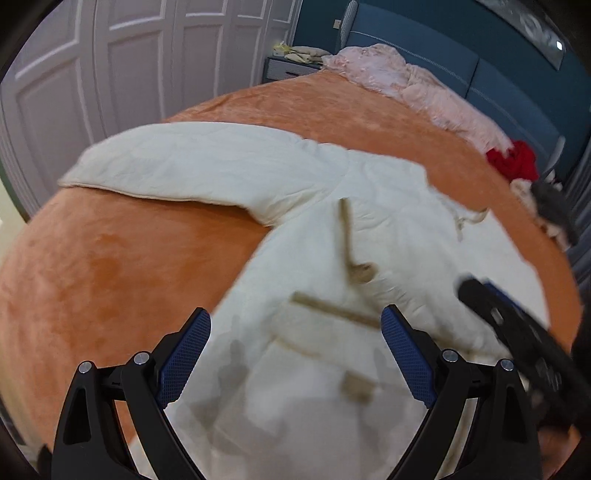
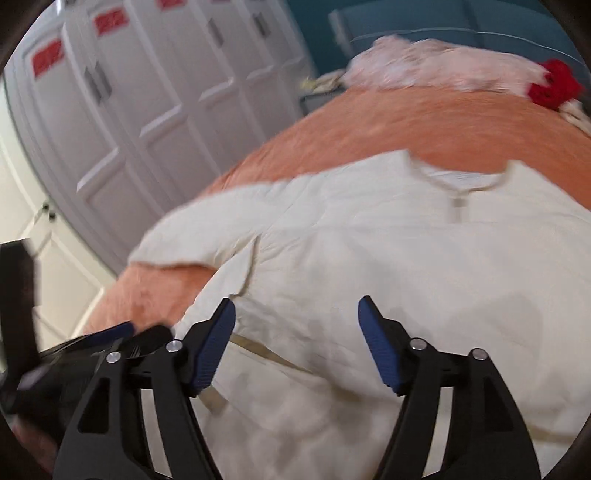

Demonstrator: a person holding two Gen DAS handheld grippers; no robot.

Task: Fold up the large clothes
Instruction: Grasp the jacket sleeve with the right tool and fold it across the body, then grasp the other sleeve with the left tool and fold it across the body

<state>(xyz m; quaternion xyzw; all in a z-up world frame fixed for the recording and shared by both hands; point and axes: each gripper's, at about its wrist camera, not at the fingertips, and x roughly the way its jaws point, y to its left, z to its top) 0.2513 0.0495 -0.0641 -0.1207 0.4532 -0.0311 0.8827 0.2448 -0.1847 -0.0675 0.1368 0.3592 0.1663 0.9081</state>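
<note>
Left gripper (image 1: pixel 295 325): jaws wide apart, nothing held. The large cream-white cloth garment (image 1: pixel 332 206) lies spread on the orange plush bed cover (image 1: pixel 110 266), directly ahead of and beneath them. Right gripper (image 2: pixel 295 314): jaws likewise wide, empty, above the garment's body, neckline farther ahead.

White panelled wardrobe doors (image 1: pixel 110 70) fill the upper left of the frame, beside a teal wall (image 1: pixel 317 26). A blue padded headboard (image 1: pixel 461 62) runs along the upper right. An orange bedspread (image 1: pixel 110 266) covers the bed (it looks plush). A small nightstand (image 1: pixel 288 68) sits top centre.
</note>
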